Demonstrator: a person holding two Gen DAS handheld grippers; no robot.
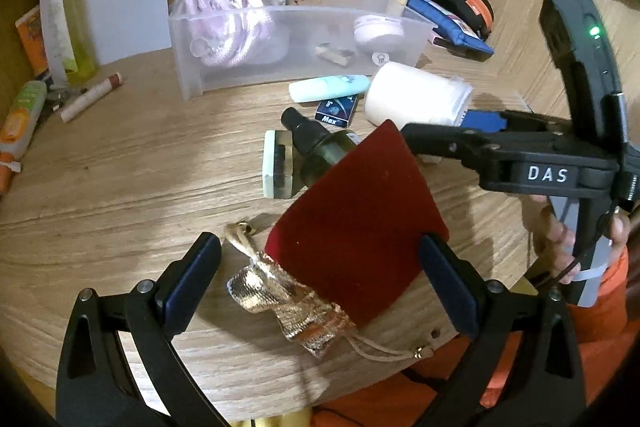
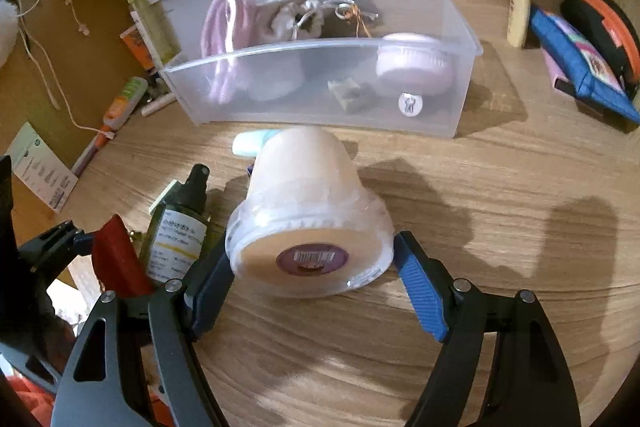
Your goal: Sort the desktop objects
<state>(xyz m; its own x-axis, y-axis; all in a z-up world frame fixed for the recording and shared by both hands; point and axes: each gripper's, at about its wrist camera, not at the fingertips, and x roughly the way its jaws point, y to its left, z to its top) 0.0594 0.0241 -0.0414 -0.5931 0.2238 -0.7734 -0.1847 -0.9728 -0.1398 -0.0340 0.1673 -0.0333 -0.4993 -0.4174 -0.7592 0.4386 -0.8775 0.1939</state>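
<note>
right tool (image 2: 310, 283): jaws spread, straddling the pad roll (image 2: 308, 227), not squeezing yet
roll: lying mid-worktop (image 2: 500, 267), before the bin (image 2: 448, 83)
feel: light, squishy, slippery wrap; pinching its sides
left tool (image 1: 320, 267): gaping over the red pouch (image 1: 356, 227), near edge

On my right gripper (image 1: 440, 135) the white letters "DAS" stand on its black body. A small dark blue box (image 1: 335, 111) on the desk reads "Max". The round purple sticker on the end of the wrapped cotton-pad roll (image 2: 308, 227) carries a barcode, its digits too small for me. The dark spray bottle (image 2: 180, 223) has a printed label, perhaps a brand line, but blurred.
</note>
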